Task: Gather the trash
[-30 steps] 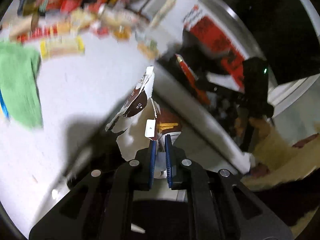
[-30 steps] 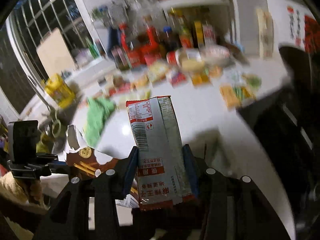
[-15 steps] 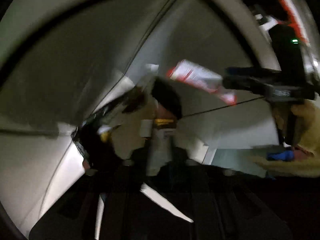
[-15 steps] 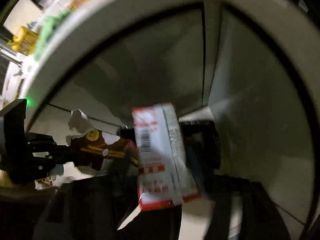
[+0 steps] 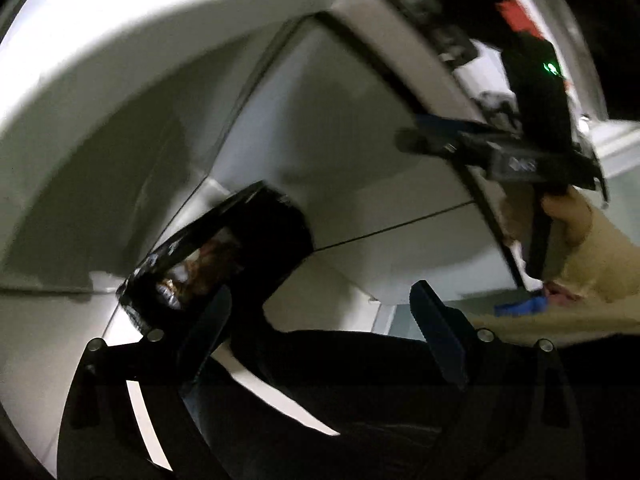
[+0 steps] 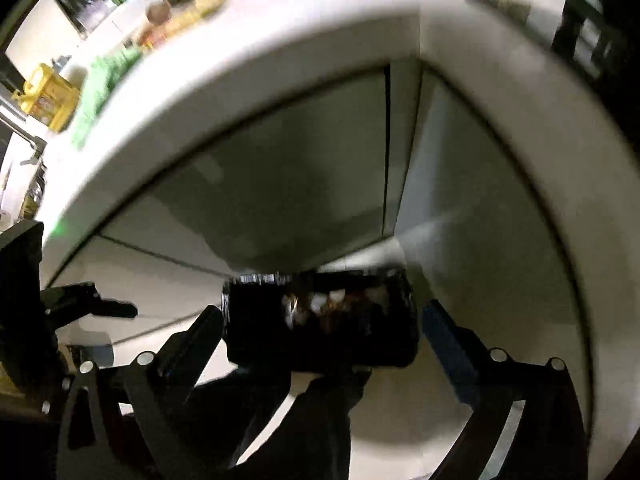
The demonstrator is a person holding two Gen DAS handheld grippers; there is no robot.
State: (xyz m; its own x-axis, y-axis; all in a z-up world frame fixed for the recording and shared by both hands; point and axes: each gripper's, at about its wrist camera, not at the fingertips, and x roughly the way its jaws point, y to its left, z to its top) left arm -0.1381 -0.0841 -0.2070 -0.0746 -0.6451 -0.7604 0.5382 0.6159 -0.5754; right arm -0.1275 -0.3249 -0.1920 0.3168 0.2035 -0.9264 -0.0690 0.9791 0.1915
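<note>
A black trash bin (image 5: pixel 256 240) stands on the floor below the counter, with crumpled wrappers (image 5: pixel 192 276) inside it. It also shows in the right wrist view (image 6: pixel 320 320) with wrappers (image 6: pixel 320 304) in it. My left gripper (image 5: pixel 324 320) is open and empty above the bin. My right gripper (image 6: pixel 320 324) is open and empty over the bin. The right gripper also shows in the left wrist view (image 5: pixel 520 152), held in a hand. The left gripper shows at the left edge of the right wrist view (image 6: pixel 80 304).
White cabinet doors (image 6: pixel 300 184) stand behind the bin under a white counter edge (image 6: pixel 260 60). On the counter are a green cloth (image 6: pixel 104 80), a yellow container (image 6: pixel 44 92) and several packets. The floor (image 5: pixel 60 340) is pale.
Both grippers dropped from the counter to the bin and opened. The brown wrapper left my left gripper and the grey and red packet left my right gripper.
</note>
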